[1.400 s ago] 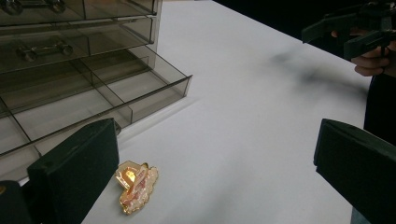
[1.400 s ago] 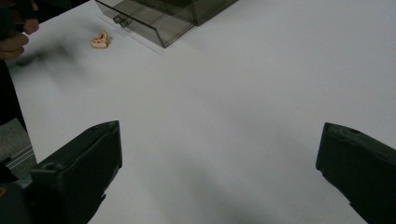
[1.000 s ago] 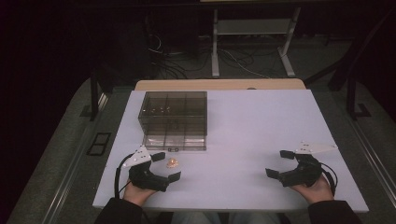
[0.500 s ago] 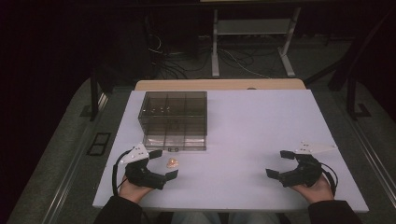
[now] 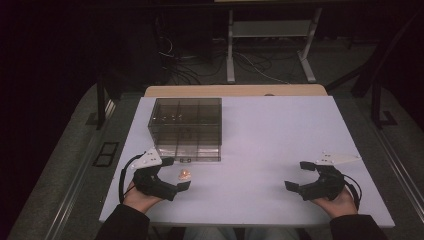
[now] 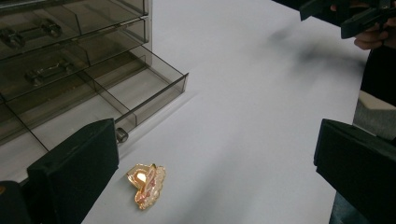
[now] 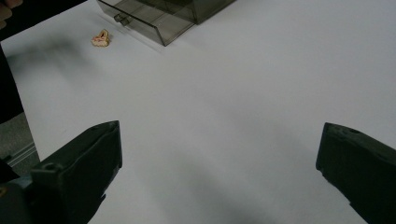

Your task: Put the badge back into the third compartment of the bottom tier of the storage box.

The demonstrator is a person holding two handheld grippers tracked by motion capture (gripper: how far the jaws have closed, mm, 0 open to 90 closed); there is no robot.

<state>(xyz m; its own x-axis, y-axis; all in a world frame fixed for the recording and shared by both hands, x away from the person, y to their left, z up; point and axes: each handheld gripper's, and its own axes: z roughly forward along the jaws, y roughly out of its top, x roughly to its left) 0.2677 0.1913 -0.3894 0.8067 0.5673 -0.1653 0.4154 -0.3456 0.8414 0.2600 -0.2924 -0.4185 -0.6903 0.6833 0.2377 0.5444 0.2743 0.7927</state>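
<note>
A smoky clear drawer cabinet point(image 5: 186, 120) stands on the white table top point(image 5: 280, 130), left of centre. Its bottom drawer point(image 5: 189, 155) is pulled out, and its inside point(image 6: 107, 102) looks bare. A small gold and pink trinket point(image 5: 184, 174) lies flat on the table just in front of that drawer. My left gripper point(image 5: 176, 173) is open with its jaws wide on either side of the trinket point(image 6: 146, 185), not touching it. My right gripper point(image 5: 296, 175) is open near the front right, nothing between its jaws point(image 7: 219, 177). The trinket point(image 7: 100, 38) lies far off to its left.
The upper drawers point(image 6: 42, 51) are closed, with small pieces showing dimly inside. A wooden edge point(image 5: 235, 90) runs behind the white top. Beyond lie dark floor, cables and a metal stand point(image 5: 270, 45). The person's sleeves reach in at the front edge.
My left gripper has edged slightly to the left beside the trinket. The right gripper, the cabinet and the trinket have stayed where they were.
</note>
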